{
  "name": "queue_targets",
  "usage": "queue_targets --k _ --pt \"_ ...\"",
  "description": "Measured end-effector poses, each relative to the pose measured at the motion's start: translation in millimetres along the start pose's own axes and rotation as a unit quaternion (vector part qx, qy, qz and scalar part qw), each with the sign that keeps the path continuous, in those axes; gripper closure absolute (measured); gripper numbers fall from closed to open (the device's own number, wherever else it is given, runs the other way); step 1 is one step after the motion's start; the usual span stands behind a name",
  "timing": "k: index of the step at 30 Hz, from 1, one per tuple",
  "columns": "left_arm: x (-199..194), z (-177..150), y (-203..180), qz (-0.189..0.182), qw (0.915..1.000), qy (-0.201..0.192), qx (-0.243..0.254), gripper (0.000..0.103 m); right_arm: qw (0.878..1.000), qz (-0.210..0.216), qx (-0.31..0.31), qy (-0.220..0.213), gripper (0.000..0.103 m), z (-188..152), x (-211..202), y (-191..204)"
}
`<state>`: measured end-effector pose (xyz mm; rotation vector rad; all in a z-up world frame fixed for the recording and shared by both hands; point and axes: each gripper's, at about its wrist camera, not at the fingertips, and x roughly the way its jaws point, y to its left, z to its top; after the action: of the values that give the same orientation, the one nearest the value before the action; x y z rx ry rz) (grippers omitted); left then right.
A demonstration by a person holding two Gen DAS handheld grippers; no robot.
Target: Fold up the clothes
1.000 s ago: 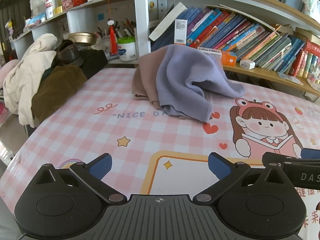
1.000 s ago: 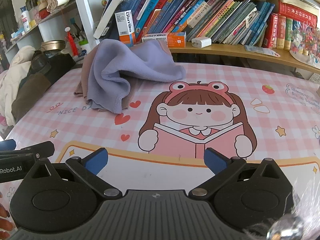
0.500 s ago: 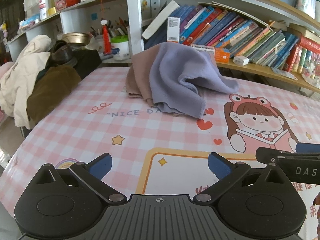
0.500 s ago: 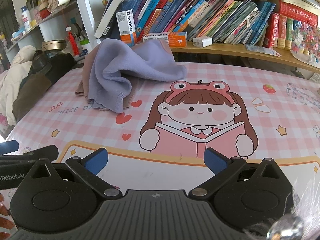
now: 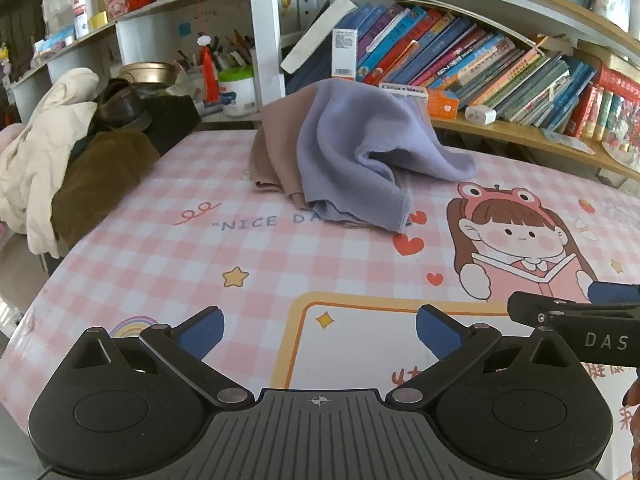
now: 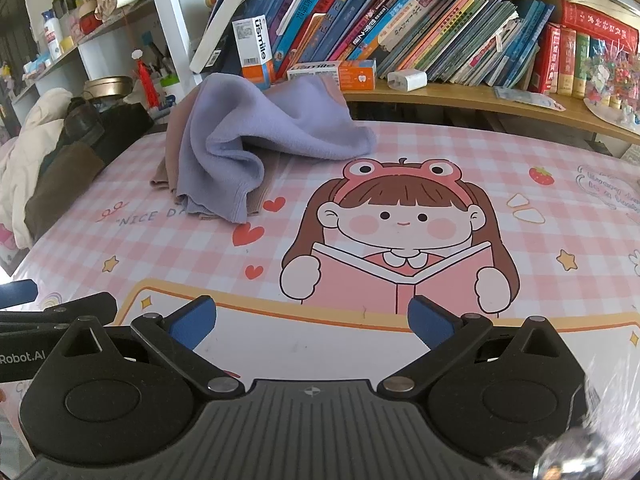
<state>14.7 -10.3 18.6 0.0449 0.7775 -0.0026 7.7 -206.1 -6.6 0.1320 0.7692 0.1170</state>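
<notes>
A crumpled lavender garment point(image 5: 360, 160) lies over a tan-pink garment point(image 5: 276, 156) at the far side of the pink checked table point(image 5: 160, 256). The pile also shows in the right wrist view, the lavender garment point(image 6: 248, 136) on the tan one point(image 6: 170, 160). My left gripper point(image 5: 320, 332) is open and empty, low over the near table edge, well short of the clothes. My right gripper point(image 6: 312, 320) is open and empty, beside the left one. The right gripper's finger shows in the left wrist view point(image 5: 576, 312).
A bookshelf with several books point(image 6: 440, 36) runs behind the table. A heap of cream and brown coats point(image 5: 60, 168) sits at the table's left edge. Jars and bottles point(image 5: 236, 92) stand on the left shelves. The tablecloth carries a cartoon girl print point(image 6: 400, 240).
Both grippers have drifted slightly; the clothes pile shifts a little in view. The jaws stay open and nothing was grasped.
</notes>
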Motion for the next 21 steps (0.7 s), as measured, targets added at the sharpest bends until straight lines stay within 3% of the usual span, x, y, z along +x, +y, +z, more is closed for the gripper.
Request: queue_targets --k 6,11,21 --pt "6 2 4 -0.006 0.9998 0.02 -0.006 0.0 1.0 -0.009 0.006 0.002 0.0 0 0 -2" --pt "18 7 7 -0.036 0.9987 0.035 0.002 0.0 0.999 -0.018 0.025 -0.019 0.0 4 -5 -2" --pt "63 49 -6 -0.1 0.9925 0.001 0.07 0.001 0.991 -0.061 0.103 -0.058 0.0 17 -13 -17"
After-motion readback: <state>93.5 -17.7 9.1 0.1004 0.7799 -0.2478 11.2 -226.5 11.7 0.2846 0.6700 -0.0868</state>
